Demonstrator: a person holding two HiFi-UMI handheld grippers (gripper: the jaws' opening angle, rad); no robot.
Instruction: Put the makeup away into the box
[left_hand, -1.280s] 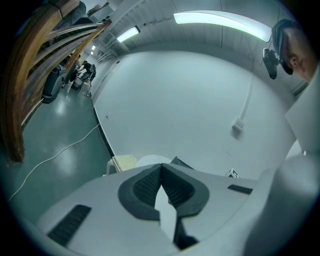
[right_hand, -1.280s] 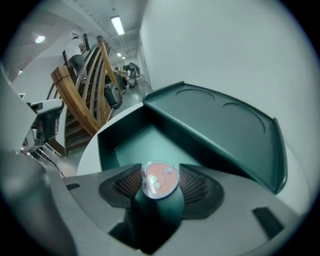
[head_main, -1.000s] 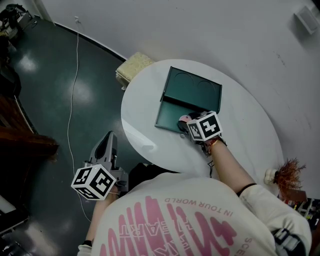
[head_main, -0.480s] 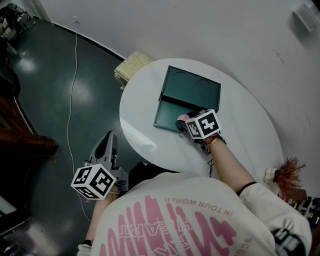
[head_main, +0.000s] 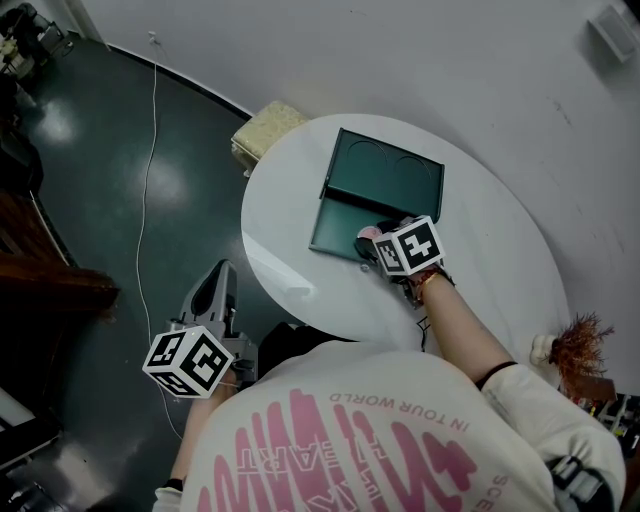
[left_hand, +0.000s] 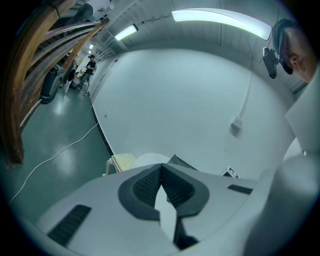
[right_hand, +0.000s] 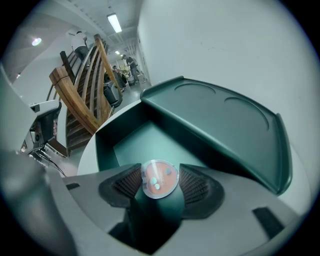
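A dark green box lies open on the round white table, its lid laid flat behind it. My right gripper reaches into the box's near right corner. In the right gripper view it is shut on a round pink makeup compact, whose face is turned toward the camera, above the box floor. My left gripper hangs off the table's left side over the dark floor. Its pads meet at the tips with nothing between them.
A yellowish cushioned stool stands against the table's far left edge. A white cable runs across the floor. A dried plant sits at the table's right. Wooden frames stand further off.
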